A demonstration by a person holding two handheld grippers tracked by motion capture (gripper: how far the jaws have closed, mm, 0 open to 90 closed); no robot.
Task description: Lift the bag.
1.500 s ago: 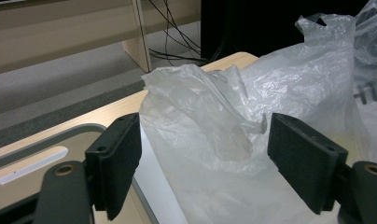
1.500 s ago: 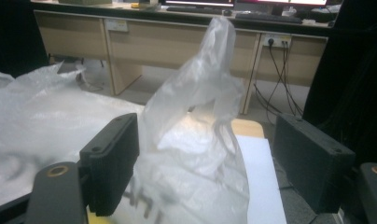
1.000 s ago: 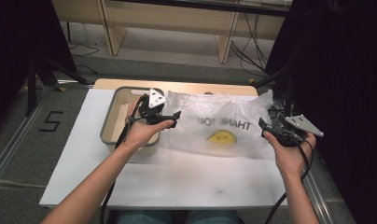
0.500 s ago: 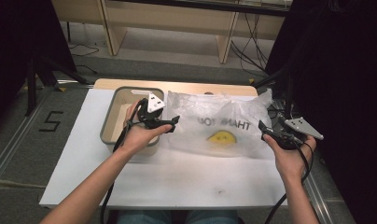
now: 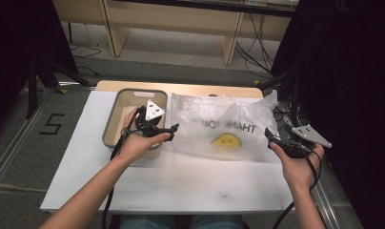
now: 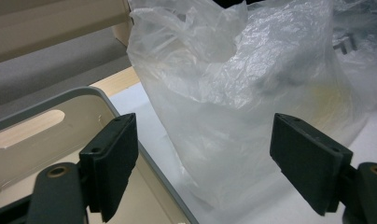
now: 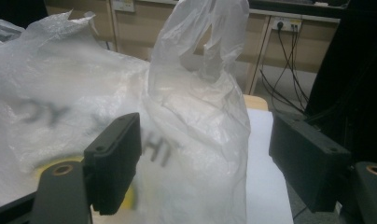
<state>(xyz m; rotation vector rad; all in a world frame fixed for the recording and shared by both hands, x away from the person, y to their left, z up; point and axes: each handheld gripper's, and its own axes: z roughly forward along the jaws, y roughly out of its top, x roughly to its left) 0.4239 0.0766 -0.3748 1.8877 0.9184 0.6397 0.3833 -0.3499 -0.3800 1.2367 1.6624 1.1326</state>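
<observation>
A crumpled clear plastic bag (image 5: 219, 119) with dark lettering and a yellow smiley lies on the white table (image 5: 181, 181). Left of it stands a grey-rimmed beige bin (image 5: 110, 121). My left gripper (image 5: 170, 131) hovers over the bin's right edge, pointing at the bag. In the left gripper view it (image 6: 205, 140) is open, with the bag (image 6: 233, 93) just ahead and the bin (image 6: 84, 93) below left. My right gripper (image 5: 269, 138) sits at the bag's right end. In the right gripper view it (image 7: 205, 135) is open, and the bag's upright handle (image 7: 200, 93) rises between the jaws.
A wooden board (image 5: 190, 87) runs along the table's far edge. Beyond it stand wooden shelf legs (image 5: 231, 43) with cables on the floor. A black curtain (image 5: 352, 71) hangs close on the right. A dark stand (image 5: 35, 76) is at the left.
My left gripper has drifted slightly toward the person, staying over the bin's right edge. The right gripper and the bag have barely moved.
</observation>
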